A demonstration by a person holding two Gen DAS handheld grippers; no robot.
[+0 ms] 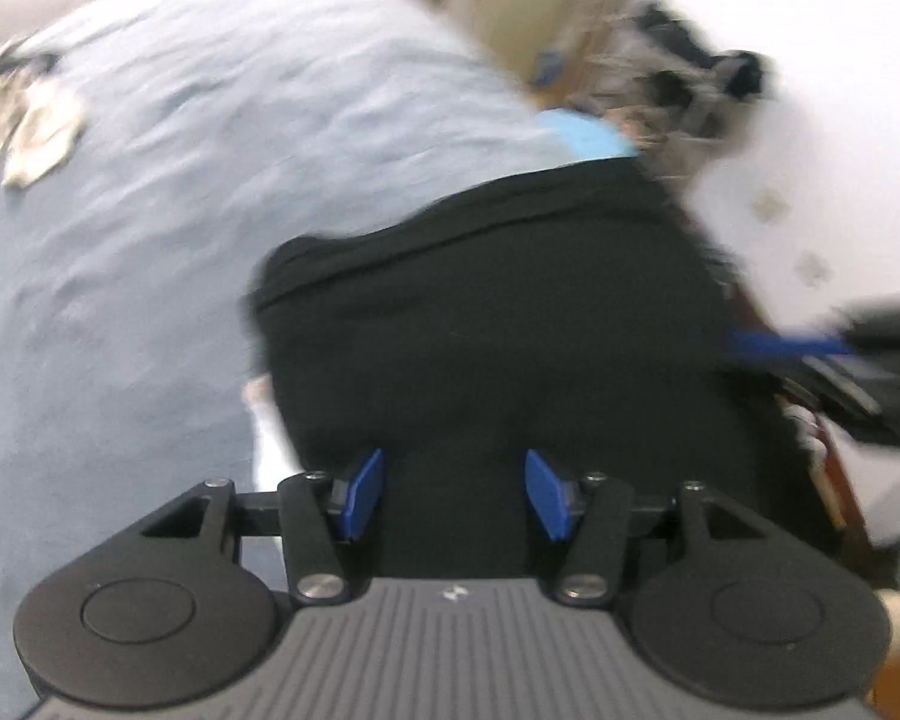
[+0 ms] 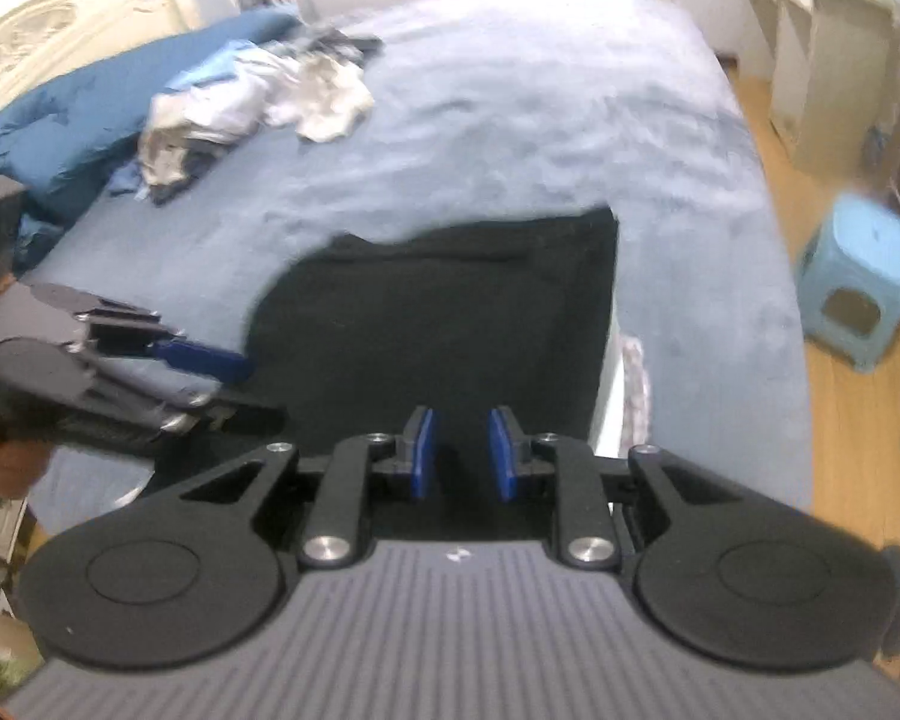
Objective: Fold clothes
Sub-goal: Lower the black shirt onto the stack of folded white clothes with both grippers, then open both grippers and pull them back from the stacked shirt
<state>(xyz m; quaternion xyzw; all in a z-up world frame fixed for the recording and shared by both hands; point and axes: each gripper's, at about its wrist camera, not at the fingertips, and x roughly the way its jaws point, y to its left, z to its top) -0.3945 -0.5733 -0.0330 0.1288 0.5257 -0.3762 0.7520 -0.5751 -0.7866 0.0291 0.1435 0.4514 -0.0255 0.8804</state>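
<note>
A black garment (image 1: 498, 324) (image 2: 438, 312) lies folded flat near the edge of the light blue bedspread (image 1: 150, 240) (image 2: 510, 120). My left gripper (image 1: 456, 495) hangs over its near part, open, blue pads wide apart with nothing pinched; its fingers (image 2: 198, 354) also show at the garment's left side in the right wrist view. My right gripper (image 2: 463, 459) hovers over the garment's near edge with a narrow gap between the pads and no cloth visibly clamped. Its fingers (image 1: 810, 348) appear at the right in the left wrist view. Both views are motion-blurred.
A heap of pale and dark clothes (image 2: 258, 96) (image 1: 30, 120) lies at the far side of the bed beside a dark blue duvet (image 2: 60, 120). A light blue stool (image 2: 858, 276) (image 1: 588, 132) stands on the wooden floor, with shelves (image 2: 822, 60) behind it.
</note>
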